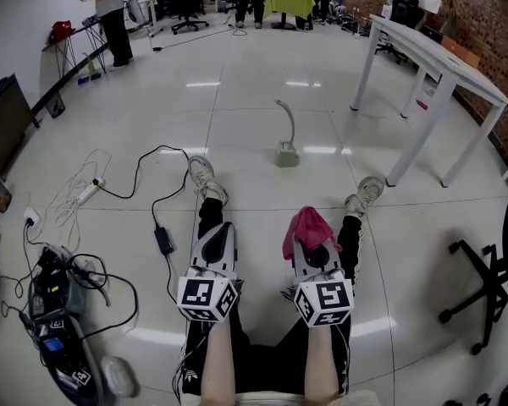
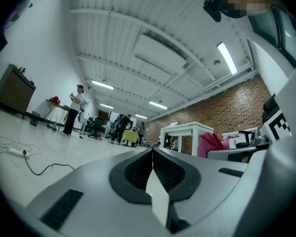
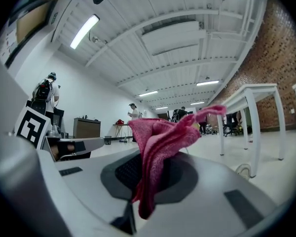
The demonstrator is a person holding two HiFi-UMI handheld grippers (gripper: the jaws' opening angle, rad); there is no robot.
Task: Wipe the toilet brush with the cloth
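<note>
Head camera sits on your head, pitched steeply down and forward. The left gripper (image 1: 218, 227) and right gripper (image 1: 311, 242) lie at bottom centre, and the floor (image 1: 262, 100) runs away above them. Each gripper camera rides low, close behind its own jaws, facing about level down the room. Your left gripper view catches the pink cloth (image 2: 209, 144) at its right edge; your right gripper view has it close up. All three share the white table (image 1: 440, 57) and the standing person (image 1: 110, 15).

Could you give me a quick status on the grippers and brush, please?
Left gripper shut, empty. Right gripper shut on pink terry cloth. Pale curved-handled toilet brush upright on floor ahead, untouched. Nothing in the way.
</note>
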